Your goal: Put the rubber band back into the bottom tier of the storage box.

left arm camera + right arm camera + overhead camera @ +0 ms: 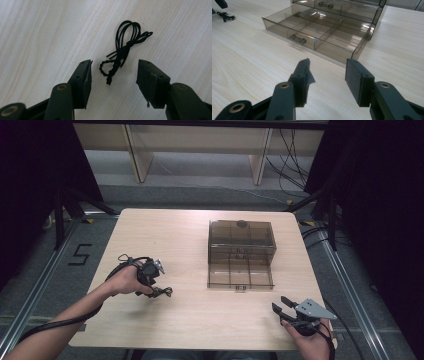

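A small bundle of thin black cord [122, 50], looped and knotted, lies on the light wooden table [190, 320]. My left gripper [113, 66] points down over it with its jaws open; the cord's twisted lower end lies between the pads, touching neither. In the high view the left gripper [162, 292] is at the table's left front. My right gripper [280, 305] rests open and empty at the right front, aimed at the box. The cord [225, 17] also shows far off at the top left of the right gripper view.
A smoky clear plastic drawer box [241, 237] stands right of centre. Its bottom drawer [312, 32] is pulled out toward me, with divided compartments that look bare. Dark curtains and metal rails flank the table.
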Demonstrator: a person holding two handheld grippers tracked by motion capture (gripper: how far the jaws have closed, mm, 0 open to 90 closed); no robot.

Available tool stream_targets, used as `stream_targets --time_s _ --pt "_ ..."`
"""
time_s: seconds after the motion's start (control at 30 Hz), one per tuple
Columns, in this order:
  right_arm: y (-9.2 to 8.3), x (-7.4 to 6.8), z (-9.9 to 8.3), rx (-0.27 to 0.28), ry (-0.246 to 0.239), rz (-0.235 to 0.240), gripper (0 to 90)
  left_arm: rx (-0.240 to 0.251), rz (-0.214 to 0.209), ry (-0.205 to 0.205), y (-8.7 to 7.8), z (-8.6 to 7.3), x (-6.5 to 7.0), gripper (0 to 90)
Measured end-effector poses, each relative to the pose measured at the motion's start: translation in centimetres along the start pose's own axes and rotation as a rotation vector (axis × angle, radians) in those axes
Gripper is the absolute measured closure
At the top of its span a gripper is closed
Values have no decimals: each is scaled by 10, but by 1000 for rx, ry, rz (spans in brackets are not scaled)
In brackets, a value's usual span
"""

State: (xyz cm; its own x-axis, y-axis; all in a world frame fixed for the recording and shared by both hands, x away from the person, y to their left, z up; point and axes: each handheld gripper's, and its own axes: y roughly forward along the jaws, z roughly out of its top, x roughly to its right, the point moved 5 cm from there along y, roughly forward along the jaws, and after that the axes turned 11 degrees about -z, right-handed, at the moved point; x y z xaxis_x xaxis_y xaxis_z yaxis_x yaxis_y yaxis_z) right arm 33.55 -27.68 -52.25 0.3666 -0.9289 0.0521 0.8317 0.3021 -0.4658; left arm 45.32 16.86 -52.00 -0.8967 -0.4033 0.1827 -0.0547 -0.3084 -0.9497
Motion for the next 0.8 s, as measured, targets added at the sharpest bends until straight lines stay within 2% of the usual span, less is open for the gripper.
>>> stream_targets --time_s 0.03,0.07,0.2,0.37,0.4,0.43,0.47,0.67,0.7,0.8 --pt "2 2 1 16 -31 9 555 -16 -7 12 1 2 0 458" --pt "2 2 1 19 -38 12 554 -16 -7 12 1 2 0 462" --pt "1 2 1 20 -24 6 553 -45 -21 28 6 6 -1 484" --pt "2 2 1 15 -28 9 550 -53 -37 53 9 9 0 525" --pt "3 3 1 21 -40 7 550 -60 -40 60 9 9 0 531" --pt "2 1 0 11 -21 3 549 -62 -41 62 10 9 1 538" --pt "3 2 1 18 -35 8 549 -66 -43 63 10 10 1 548" --pt "2 2 1 17 -34 9 548 -74 -45 75 12 11 2 594" --pt "1 0 0 5 -10 8 548 -81 -45 83 12 11 2 598" --pt "2 0 0 1 -8 8 547 -87 -45 90 12 11 2 620"
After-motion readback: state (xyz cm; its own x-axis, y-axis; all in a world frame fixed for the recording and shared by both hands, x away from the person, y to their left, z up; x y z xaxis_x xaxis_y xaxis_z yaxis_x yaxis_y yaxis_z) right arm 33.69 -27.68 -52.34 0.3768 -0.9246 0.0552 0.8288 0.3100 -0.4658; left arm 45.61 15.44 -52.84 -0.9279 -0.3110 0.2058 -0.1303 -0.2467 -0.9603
